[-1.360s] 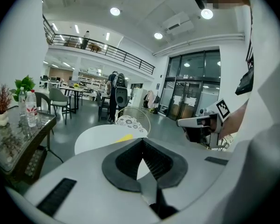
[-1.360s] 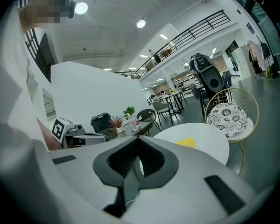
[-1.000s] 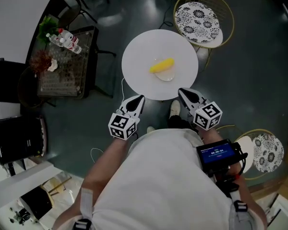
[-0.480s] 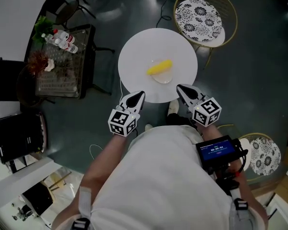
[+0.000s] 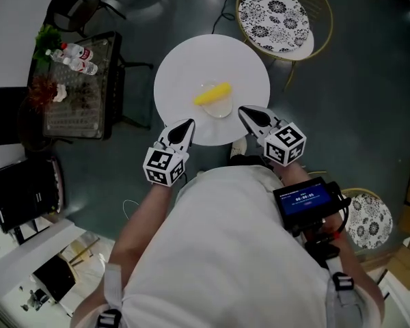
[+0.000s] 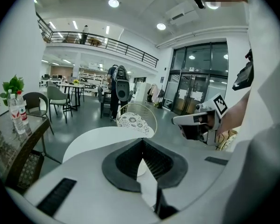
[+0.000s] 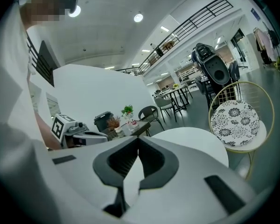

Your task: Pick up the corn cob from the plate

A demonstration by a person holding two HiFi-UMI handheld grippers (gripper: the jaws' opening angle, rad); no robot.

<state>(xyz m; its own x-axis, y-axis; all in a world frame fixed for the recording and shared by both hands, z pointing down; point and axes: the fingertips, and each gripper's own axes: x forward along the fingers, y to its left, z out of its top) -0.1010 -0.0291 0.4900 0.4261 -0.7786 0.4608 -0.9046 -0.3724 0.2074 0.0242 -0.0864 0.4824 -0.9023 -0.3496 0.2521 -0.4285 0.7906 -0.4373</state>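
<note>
A yellow corn cob (image 5: 212,93) lies on a small clear plate (image 5: 219,108) near the middle of a round white table (image 5: 239,60). My left gripper (image 5: 186,124) is shut, its tip over the table's near left edge, short of the corn. My right gripper (image 5: 244,112) is shut too, its tip over the near right part, close to the plate. In the left gripper view the shut jaws (image 6: 141,149) hide the corn, and the right gripper (image 6: 196,123) shows beside them. The right gripper view shows shut jaws (image 7: 137,146) and the left gripper (image 7: 77,132).
A gold wire chair with a flowered cushion (image 5: 274,11) stands behind the table. A dark glass side table (image 5: 75,94) with bottles and plants is at the left. A second flowered stool (image 5: 367,219) is at the right. A person stands far off (image 6: 114,90).
Both grippers have moved forward toward the table, still shut. Their tips now reach over the table's near edge, closer to the corn.
</note>
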